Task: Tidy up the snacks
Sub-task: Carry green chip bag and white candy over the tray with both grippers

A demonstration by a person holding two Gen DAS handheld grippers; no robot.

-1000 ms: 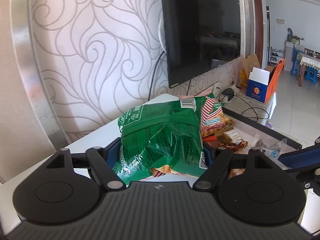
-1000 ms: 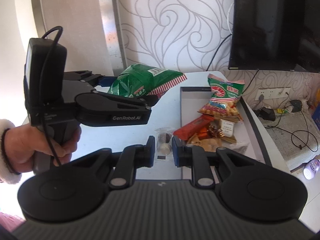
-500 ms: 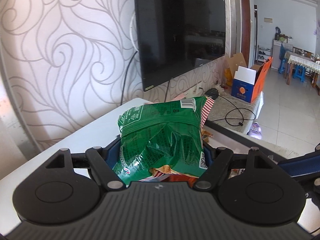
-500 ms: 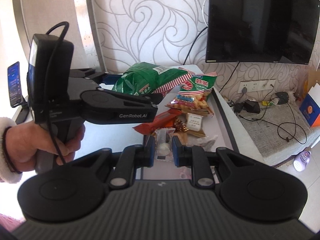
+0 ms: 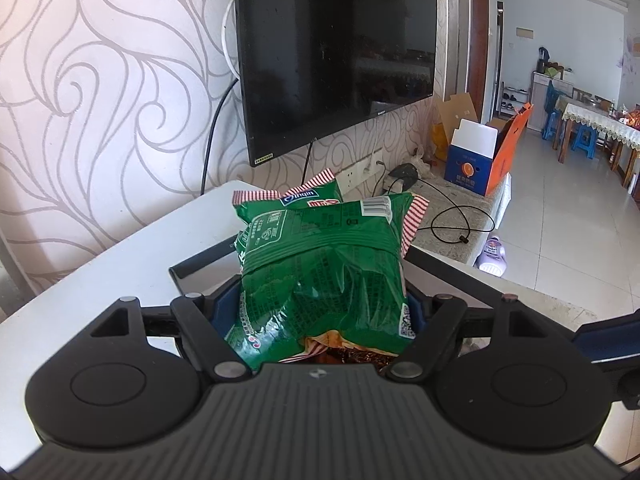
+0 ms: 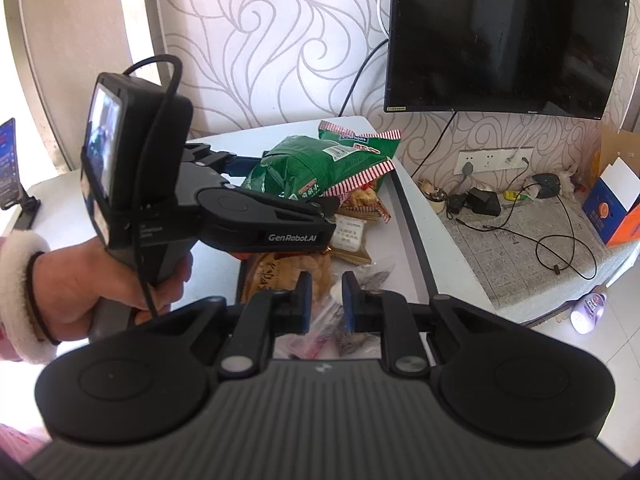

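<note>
A green snack bag (image 5: pixel 320 272) with red-striped ends hangs over the black-rimmed tray (image 5: pixel 460 276), and my left gripper (image 5: pixel 320 304) is shut on its lower part. The right wrist view shows that bag (image 6: pixel 316 168) above the tray (image 6: pixel 412 216), near a second green bag (image 6: pixel 352 138) lying at the tray's far end. My right gripper (image 6: pixel 326 296) hovers over the tray's near part. Its jaws are closing on a small clear-wrapped snack (image 6: pixel 316 336) caught between the pads. Brown and white packets (image 6: pixel 350 232) lie in the tray below.
The tray sits on a white table (image 5: pixel 100 280) against a swirl-patterned wall with a black TV (image 6: pixel 500 32). A person's hand (image 6: pixel 100 280) holds the left gripper. A phone on a stand (image 6: pixel 8 160) is far left. Cables and chargers (image 6: pixel 480 200) lie on the ledge right of the table.
Both grippers moved right, from beside the tray to over it. The left carried the green bag along; the right kept the small wrapped snack between its pads.
</note>
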